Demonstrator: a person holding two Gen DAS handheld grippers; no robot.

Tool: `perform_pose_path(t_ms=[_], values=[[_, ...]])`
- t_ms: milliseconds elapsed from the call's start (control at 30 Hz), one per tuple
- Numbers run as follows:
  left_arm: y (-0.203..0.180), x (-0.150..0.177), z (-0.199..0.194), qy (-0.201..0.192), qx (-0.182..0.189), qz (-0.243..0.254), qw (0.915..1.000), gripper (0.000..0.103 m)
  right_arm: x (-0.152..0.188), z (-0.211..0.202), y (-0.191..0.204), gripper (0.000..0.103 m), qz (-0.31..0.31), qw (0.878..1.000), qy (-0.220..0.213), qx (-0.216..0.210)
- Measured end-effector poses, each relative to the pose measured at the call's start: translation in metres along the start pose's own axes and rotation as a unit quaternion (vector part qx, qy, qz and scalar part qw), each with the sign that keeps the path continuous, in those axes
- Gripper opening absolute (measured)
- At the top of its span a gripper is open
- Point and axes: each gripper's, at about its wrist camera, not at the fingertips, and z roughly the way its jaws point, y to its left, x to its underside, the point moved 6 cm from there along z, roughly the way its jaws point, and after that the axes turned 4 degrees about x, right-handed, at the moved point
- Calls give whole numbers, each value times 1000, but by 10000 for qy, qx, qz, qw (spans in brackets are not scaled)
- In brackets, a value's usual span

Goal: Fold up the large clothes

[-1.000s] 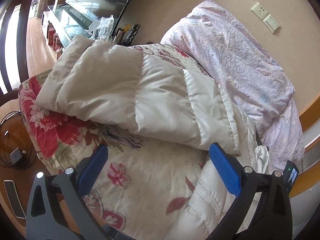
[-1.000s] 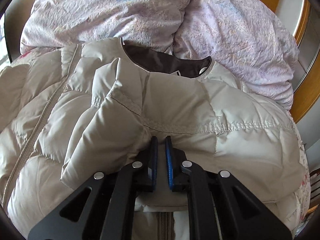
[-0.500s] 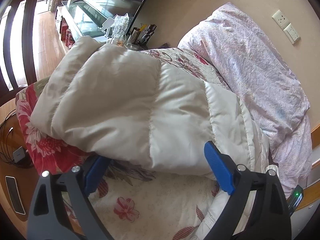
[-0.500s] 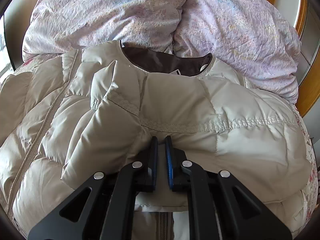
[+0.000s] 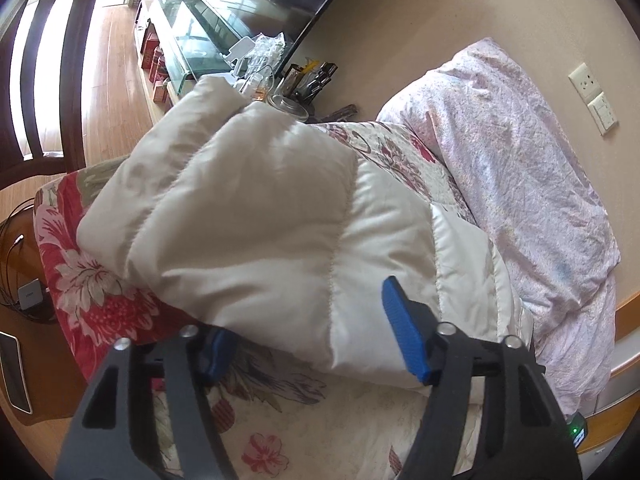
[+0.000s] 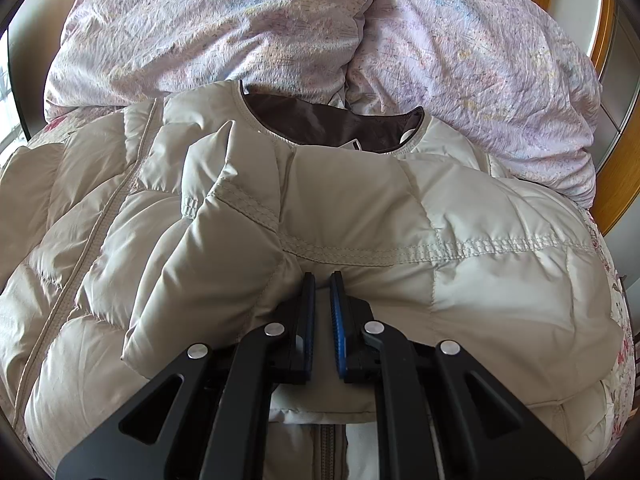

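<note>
A cream padded down jacket (image 6: 360,208) lies on the bed, collar with brown lining (image 6: 332,128) toward the pillows. Its sleeve is folded across the chest. My right gripper (image 6: 322,296) is shut on a fold of that sleeve near the shoulder seam. In the left wrist view a thick folded part of the jacket (image 5: 256,232) lies across the floral bedspread (image 5: 320,420). My left gripper (image 5: 304,344) is open, its jaws straddling the near edge of that fold; the left finger is partly tucked under the fabric.
A pale pink rumpled duvet (image 6: 320,32) is piled at the head of the bed, also in the left wrist view (image 5: 520,168). A glass TV stand with clutter (image 5: 224,52) stands beyond the bed. A phone and charger (image 5: 30,294) lie on the wooden floor.
My left gripper has moved forward to the folded jacket part, so its jaws now straddle the edge. The right gripper stays shut on the sleeve, almost still.
</note>
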Motion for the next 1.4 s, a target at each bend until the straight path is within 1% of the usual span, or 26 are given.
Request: perform_pose_path(t_ms=[33, 100, 133, 200, 400, 500, 633, 700, 767, 833, 933, 1000, 1100, 1167, 1267, 1333, 1400], values=[[4, -2, 1, 9, 12, -99, 9999, 36, 0, 0, 0, 12, -1, 10000, -1, 2], [13, -6, 2, 60, 138, -311, 9994, 21, 0, 0, 0, 12, -1, 10000, -1, -1], [16, -8, 1, 75, 263, -403, 9988, 16, 0, 0, 0, 12, 0, 10000, -2, -3], [15, -11, -1, 66, 369, -440, 9983, 12, 0, 0, 1, 12, 5, 10000, -2, -9], [1, -19, -13, -96, 569, -254, 9980, 7, 0, 0, 0, 12, 66, 9999, -5, -79], [-13, -27, -24, -216, 686, -37, 9974, 6, 0, 1, 0, 12, 79, 9999, -7, -96], [-46, -40, -41, -413, 806, 408, 9951, 6, 0, 1, 0, 12, 77, 9999, -8, -94], [-71, -45, -51, -521, 921, 668, 9921, 6, 0, 1, 0, 12, 83, 9999, -9, -98], [-102, -49, -63, -615, 1089, 976, 9873, 6, 0, 1, 1, 12, 82, 9999, -9, -95], [-138, -49, -75, -689, 1318, 1316, 9801, 6, 0, 1, 0, 12, 80, 9999, -10, -95], [-202, -32, -91, -686, 1738, 1954, 9628, 6, 0, 1, 1, 12, 87, 9999, -11, -103], [-244, -10, -97, -542, 2055, 2356, 9483, 6, 0, 1, 1, 12, 98, 9999, -12, -113], [-300, 33, -93, -143, 2461, 2834, 9268, 6, 0, 0, -2, 12, 185, 9997, -17, -176], [-330, 65, -84, 113, 2584, 3114, 9144, 6, 0, 0, -5, 12, 308, 9992, -10, -256], [-362, 111, -66, 533, 2651, 3461, 8984, 6, 0, -3, -8, 12, 354, 9988, 22, -326], [-371, 137, -52, 796, 2653, 3613, 8903, 6, 2, -6, -10, 12, 317, 9989, 32, -346], [-376, 160, -39, 1033, 2629, 3722, 8841, 6, 5, -12, -16, 13, 352, 9985, 33, -416]])
